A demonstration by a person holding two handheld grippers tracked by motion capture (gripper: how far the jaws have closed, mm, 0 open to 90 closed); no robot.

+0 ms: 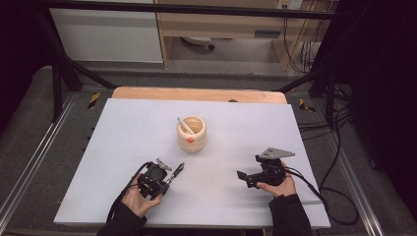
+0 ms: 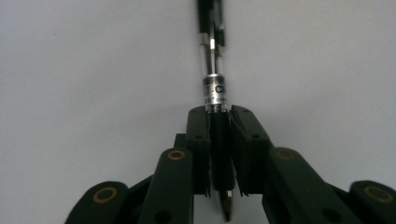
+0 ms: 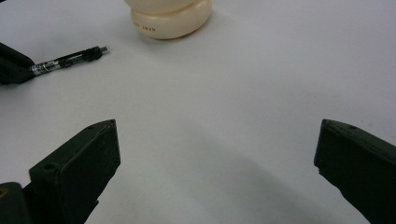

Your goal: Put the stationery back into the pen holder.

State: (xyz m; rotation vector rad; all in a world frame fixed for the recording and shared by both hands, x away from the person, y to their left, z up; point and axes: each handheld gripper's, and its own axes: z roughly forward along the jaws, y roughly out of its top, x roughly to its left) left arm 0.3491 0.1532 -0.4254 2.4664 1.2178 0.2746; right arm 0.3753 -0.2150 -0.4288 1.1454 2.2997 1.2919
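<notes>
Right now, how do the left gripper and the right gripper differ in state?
The left gripper has its jaws shut on a black pen; the right gripper has its jaws wide apart with nothing between them. The left points toward the cream pot; the right points leftward. Both sit low over the white table.
</notes>
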